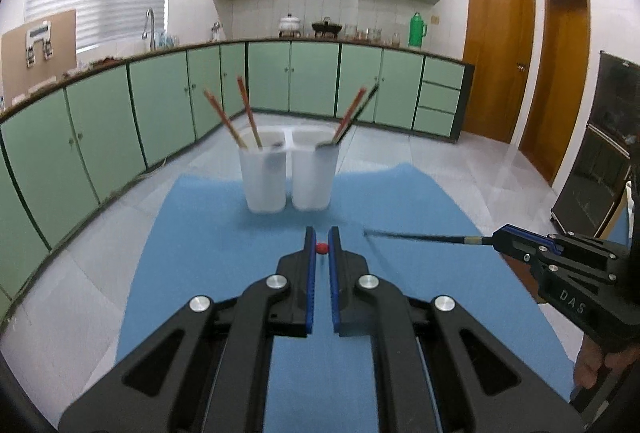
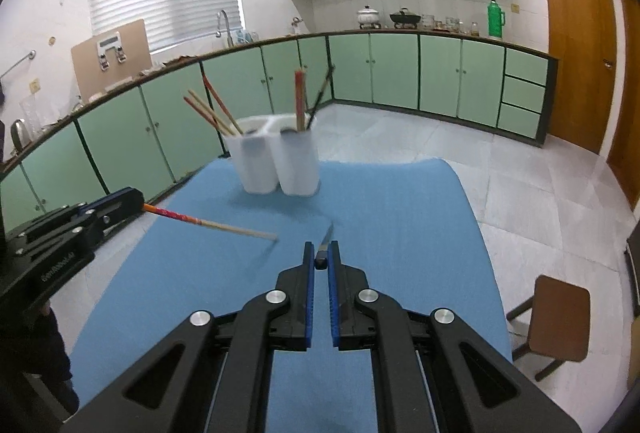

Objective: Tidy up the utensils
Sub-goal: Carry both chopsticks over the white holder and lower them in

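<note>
Your left tongs [image 1: 322,239] clamp a red chopstick [image 2: 208,222]; your right tongs [image 2: 321,253] clamp a black chopstick [image 1: 420,236]; holder [image 1: 290,173] at twelve o'clock.

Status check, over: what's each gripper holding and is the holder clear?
Left gripper shut on red chopstick. Right gripper shut on black chopstick. White holder ahead, path clear.

Tabletop [image 1: 208,253]: plain blue cloth. Holder [image 1: 290,173]: translucent white, twin cups. Chopsticks in holder [image 1: 250,113]: red tops patterned, tan below; one dark stick. Left claw [image 1: 322,239]: black, blue pads, silver bolts; grips red-ended chopstick [image 2: 208,222], red speckled band fading to pale tan. Right claw [image 2: 321,253]: same colours; grips black chopstick [image 1: 420,236] with a gold band. Cabinets [image 1: 312,81]: mint green, dark trim. Doors [image 1: 500,53]: orange-brown wood. Flask [image 1: 417,29]: bright green.
</note>
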The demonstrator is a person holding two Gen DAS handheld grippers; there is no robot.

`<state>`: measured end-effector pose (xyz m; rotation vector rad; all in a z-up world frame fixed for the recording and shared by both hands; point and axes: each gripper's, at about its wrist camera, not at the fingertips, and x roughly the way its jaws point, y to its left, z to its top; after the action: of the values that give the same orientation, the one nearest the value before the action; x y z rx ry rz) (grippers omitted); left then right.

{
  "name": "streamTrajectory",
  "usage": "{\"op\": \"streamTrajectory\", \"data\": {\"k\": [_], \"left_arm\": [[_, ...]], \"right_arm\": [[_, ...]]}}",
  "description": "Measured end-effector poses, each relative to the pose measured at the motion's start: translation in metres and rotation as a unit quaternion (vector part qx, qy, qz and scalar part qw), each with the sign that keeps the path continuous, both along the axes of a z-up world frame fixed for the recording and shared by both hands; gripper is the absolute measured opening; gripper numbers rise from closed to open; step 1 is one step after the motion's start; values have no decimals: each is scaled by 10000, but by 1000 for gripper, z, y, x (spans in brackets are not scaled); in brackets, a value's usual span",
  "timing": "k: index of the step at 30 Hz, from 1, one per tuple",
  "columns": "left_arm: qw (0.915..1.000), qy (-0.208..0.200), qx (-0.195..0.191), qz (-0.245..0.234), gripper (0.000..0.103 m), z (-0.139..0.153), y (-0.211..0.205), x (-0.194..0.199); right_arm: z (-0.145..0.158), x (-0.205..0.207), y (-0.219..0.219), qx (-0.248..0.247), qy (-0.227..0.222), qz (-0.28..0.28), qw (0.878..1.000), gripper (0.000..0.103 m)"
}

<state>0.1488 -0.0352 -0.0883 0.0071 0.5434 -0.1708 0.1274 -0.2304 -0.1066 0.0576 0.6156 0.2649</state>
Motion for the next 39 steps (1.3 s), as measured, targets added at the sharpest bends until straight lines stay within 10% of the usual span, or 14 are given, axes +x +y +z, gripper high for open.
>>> {"op": "streamTrajectory", "data": {"k": [39], "left_arm": [[9870, -1522, -87, -516, 5, 156, 23, 75]], "right_arm": [[189, 119, 57, 59, -1002, 1315, 9862, 6]]}}
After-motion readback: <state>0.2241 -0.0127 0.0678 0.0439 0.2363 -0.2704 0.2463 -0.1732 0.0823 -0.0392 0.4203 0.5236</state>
